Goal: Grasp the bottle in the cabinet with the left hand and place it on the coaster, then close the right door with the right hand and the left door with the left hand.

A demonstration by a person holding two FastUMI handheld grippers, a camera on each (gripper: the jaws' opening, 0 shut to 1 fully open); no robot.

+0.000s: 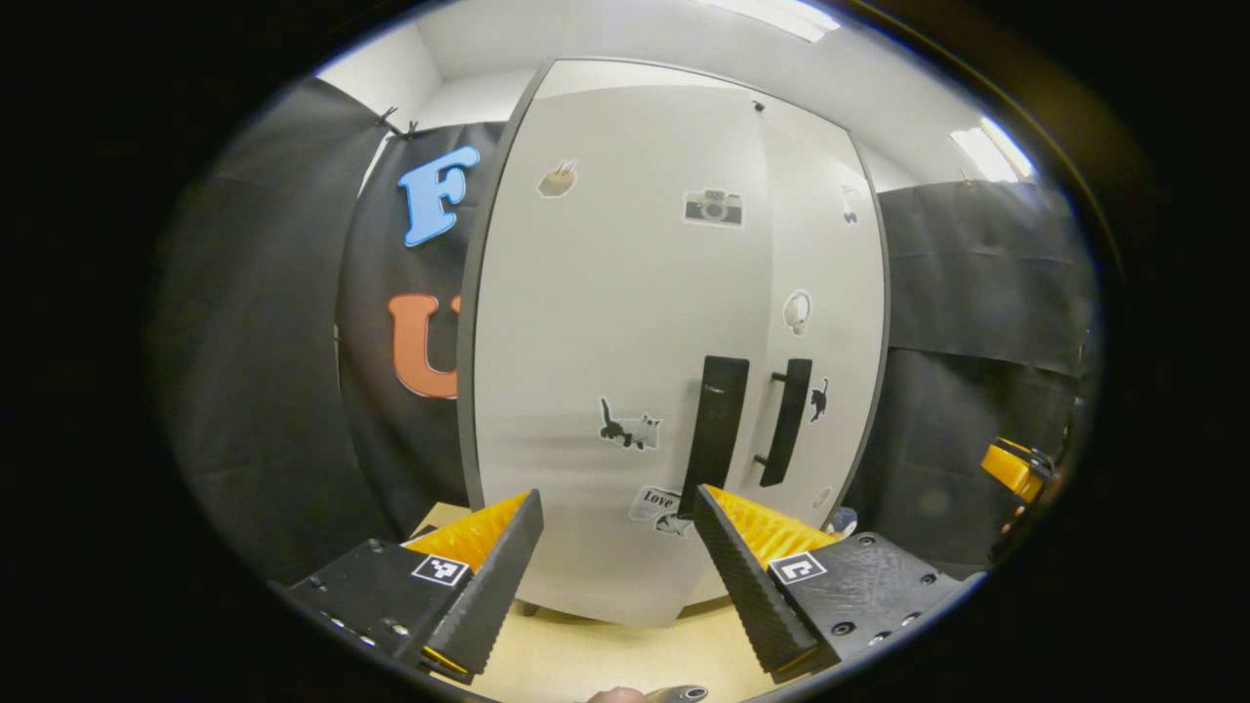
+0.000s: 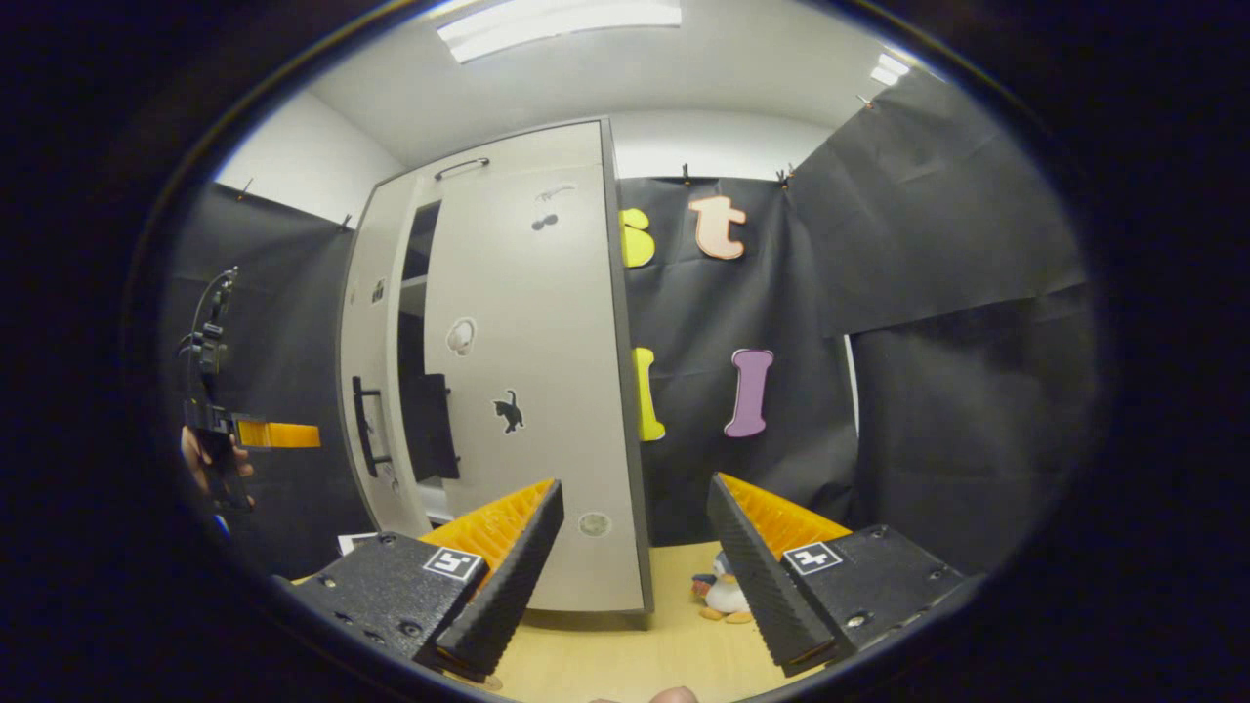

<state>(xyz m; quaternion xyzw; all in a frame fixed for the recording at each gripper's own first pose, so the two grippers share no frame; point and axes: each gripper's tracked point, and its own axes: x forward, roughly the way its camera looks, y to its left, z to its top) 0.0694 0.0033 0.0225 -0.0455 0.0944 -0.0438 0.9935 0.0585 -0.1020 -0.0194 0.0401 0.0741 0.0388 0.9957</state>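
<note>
In the left gripper view, the left gripper (image 1: 615, 547) sits at the bottom of the frame with its 2 fingers spread and nothing between them. The cabinet (image 1: 625, 293) takes up the centre. Its left door (image 1: 605, 342) faces the camera and looks shut or nearly so, its black handle (image 1: 714, 430) just above the right-hand finger. The right door (image 1: 825, 322) lies to the right of centre with its own handle (image 1: 787, 420); a thin seam runs between the 2 doors. Stickers dot both doors, among them a cat (image 1: 630, 428) at lower centre. At the far right edge, an orange part of the right gripper (image 1: 1011, 469) shows. The tabletop (image 1: 586, 654) is pale wood along the bottom.

In the right gripper view, the right gripper (image 2: 635, 547) is at the bottom, fingers likewise spread and empty. The cabinet (image 2: 488, 371) stands left of centre, seen at an angle, with a dark gap between the doors. The left gripper (image 2: 278, 434) is at the far left, held by a hand (image 2: 200, 464); whether its fingers are apart cannot be told here. A small penguin toy (image 2: 725, 591) rests on the table at lower centre. The bottle and coaster cannot be made out in either view.
</note>
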